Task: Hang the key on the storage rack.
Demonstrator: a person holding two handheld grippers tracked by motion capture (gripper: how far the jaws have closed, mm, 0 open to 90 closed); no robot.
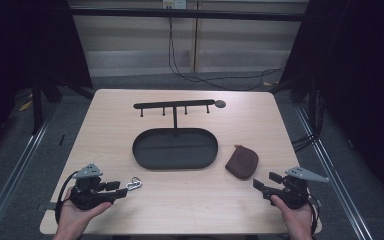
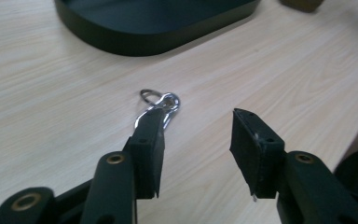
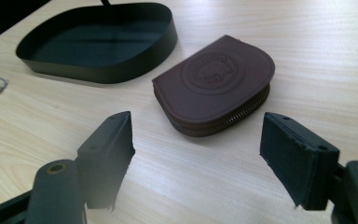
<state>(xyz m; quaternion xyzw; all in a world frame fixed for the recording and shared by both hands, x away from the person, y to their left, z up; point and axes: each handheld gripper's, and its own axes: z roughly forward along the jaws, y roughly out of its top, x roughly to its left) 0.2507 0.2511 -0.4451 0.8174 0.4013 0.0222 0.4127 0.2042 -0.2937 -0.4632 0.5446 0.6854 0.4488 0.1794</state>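
Both claws spread wide and empty, left gripper [image 2: 196, 140] nosing at the key ring [image 2: 161, 103] flat on the table [image 1: 190, 205], right gripper [image 3: 200, 154] facing the brown pouch [image 3: 216, 81] beside the tray [image 1: 142, 150]: thin ring, possibly skidding off one jaw.

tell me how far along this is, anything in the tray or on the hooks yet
Nothing looks done: the tray holds nothing and the hook rack is bare. Nothing is in hand. The left tool is open just short of the key ring, which lies on the table. The right tool is open in front of the pouch, also on the table. If they belong there, both are left.
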